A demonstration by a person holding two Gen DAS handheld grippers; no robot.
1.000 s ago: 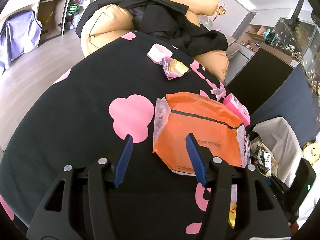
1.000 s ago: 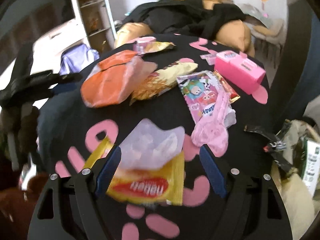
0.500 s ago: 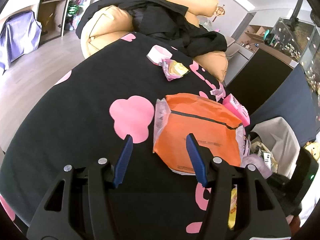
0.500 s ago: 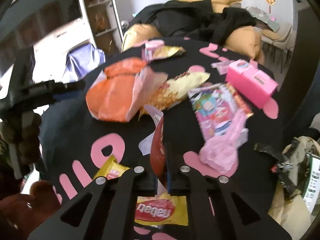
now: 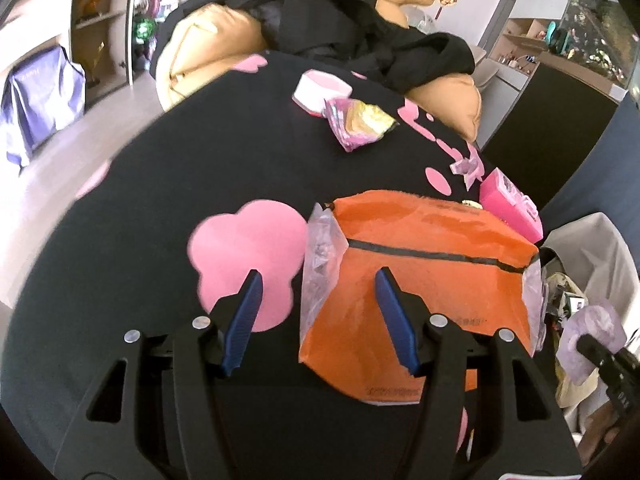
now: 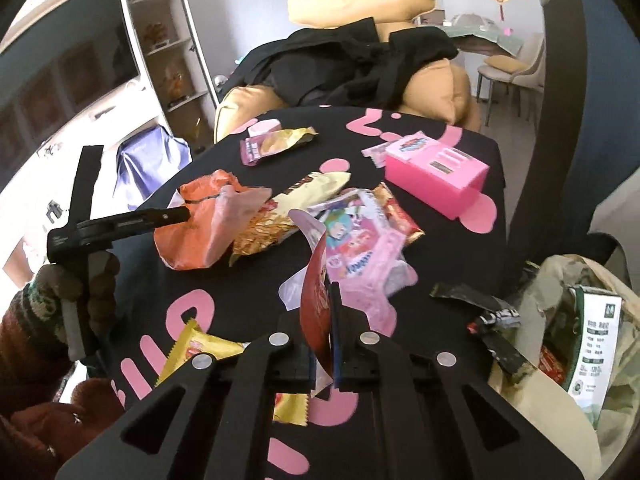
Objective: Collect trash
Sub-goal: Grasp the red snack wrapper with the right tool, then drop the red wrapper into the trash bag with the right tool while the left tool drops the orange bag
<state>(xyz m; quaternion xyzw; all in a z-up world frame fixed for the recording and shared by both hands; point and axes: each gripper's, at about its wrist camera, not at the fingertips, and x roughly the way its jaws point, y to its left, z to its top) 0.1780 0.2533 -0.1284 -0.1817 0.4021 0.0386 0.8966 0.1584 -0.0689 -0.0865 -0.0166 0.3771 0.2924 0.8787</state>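
Note:
My right gripper (image 6: 330, 290) is shut on a red and clear wrapper (image 6: 316, 280) and holds it upright above the black tablecloth (image 6: 248, 304). An orange plastic bag (image 5: 420, 272) lies in front of my left gripper (image 5: 320, 306). Its jaws are closing, with the bag's clear left flap (image 5: 320, 256) between the blue pads (image 5: 250, 308) and no press on it. From the right wrist view the left gripper's tip (image 6: 176, 214) rests at the orange bag (image 6: 200, 232). An open trash bag (image 6: 560, 312) stands at the table's right edge.
A pink box (image 6: 436, 168), a golden snack wrapper (image 6: 276, 220), a pink cartoon wrapper (image 6: 360, 248), a yellow wrapper (image 6: 204, 348) and a black wrapper (image 6: 476, 300) lie on the cloth. A white tub (image 5: 320, 88) and a purple wrapper (image 5: 360, 124) sit farther back, near cushions and dark clothes (image 5: 360, 32).
My right gripper went from open to shut on the wrapper and lifted it off the cloth. My left gripper moved forward onto the orange bag's left edge and its jaws narrowed.

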